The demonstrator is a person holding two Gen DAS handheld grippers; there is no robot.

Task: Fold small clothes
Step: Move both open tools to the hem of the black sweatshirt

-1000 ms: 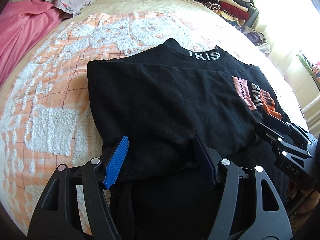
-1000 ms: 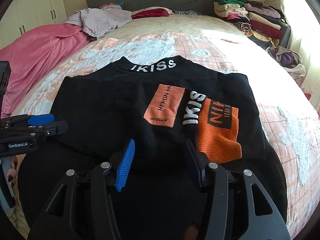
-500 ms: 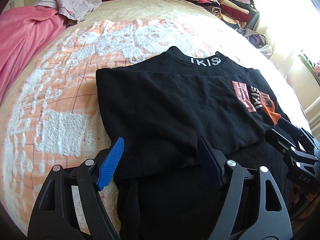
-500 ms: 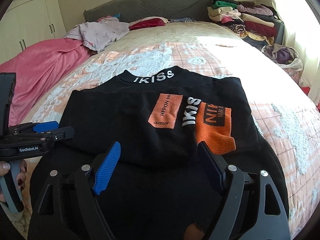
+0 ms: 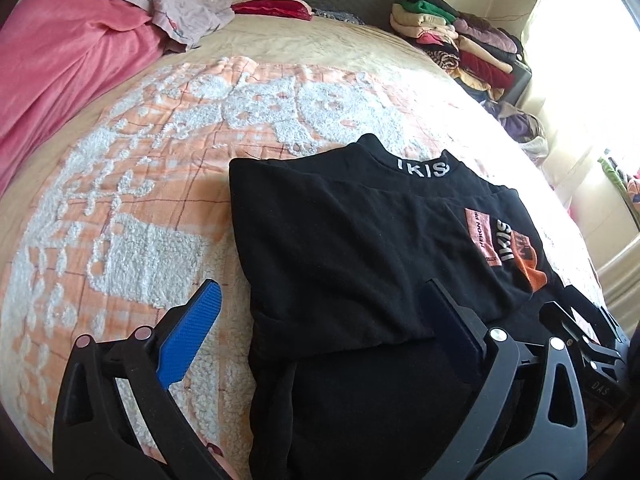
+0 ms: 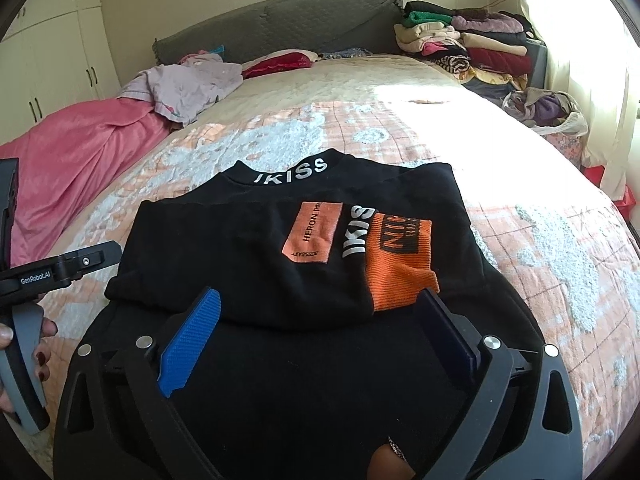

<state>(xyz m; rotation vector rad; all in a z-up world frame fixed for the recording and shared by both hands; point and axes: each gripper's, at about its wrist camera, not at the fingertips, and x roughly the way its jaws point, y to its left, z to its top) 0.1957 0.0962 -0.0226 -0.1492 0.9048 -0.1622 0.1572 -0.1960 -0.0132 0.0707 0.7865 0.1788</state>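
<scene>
- Lying folded on the near part of the orange-and-white bedspread: a black sweatshirt, collar at the far side, white "IKISS" lettering showing on the collar.
- Resting across the sweatshirt's front, toward the right: a folded-over sleeve with an orange cuff, a pale orange "HERON" patch just to its left.
- Hovering over the near left edge of the sweatshirt: the left gripper, jaws spreading wide, gripping nothing; blue pad over the bedspread just left of the cloth, the other finger over the black fabric.
- Hovering over the near middle of the sweatshirt: the right gripper, jaws likewise spreading wide, pads pressing on nothing, the folded near edge of the cloth lying below and between them.
- Showing at the left edge of the right wrist view: the left gripper's handle with a person's fingers wrapped round it.
- Bunching along the far left of the bed: a pink blanket, a pale lilac garment crumpled at its far end.
- Sitting near the grey headboard: a red cushion.
- Piling up at the far right: a stack of folded clothes.
</scene>
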